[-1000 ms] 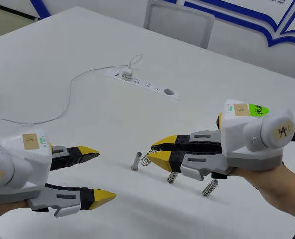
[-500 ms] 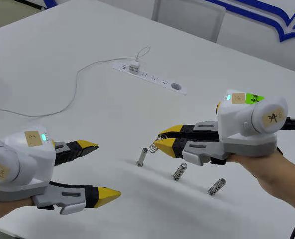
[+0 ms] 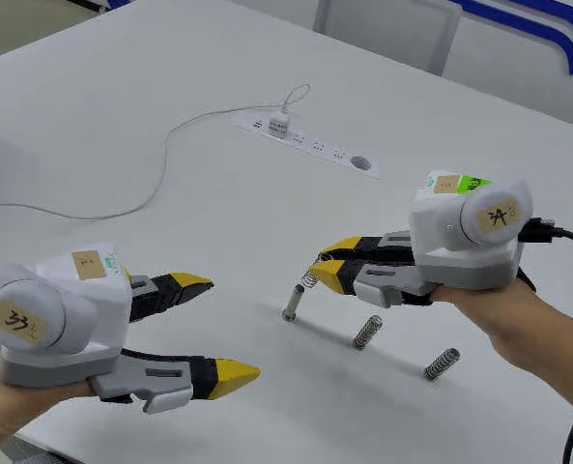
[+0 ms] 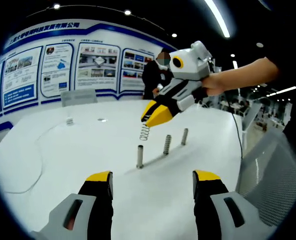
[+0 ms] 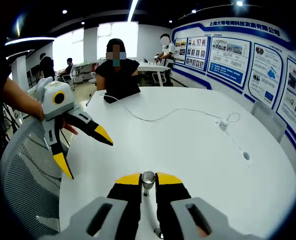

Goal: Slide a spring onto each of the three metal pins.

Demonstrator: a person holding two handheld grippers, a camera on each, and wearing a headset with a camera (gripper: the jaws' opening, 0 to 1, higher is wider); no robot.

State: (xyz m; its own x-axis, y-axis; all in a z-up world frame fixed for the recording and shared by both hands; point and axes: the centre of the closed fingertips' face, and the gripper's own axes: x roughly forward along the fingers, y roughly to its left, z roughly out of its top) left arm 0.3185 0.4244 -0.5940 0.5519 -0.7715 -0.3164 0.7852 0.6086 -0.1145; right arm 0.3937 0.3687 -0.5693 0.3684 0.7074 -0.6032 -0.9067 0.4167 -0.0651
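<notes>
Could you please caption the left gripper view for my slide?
The right claw holds a spring above the bare pin.

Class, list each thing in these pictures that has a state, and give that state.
Left gripper: jaws open, empty.
Right gripper: jaws shut on spring.
Spring: held, not yet on a pin.
Bare pin: upright, no spring.
Middle pin: upright, spring on.
End pin: upright, spring on.
Power strip: one plug in.

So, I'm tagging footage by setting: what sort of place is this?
Probably an office showroom or lab: blue-framed display boards line the wall, and a large white table carries a power strip.
</notes>
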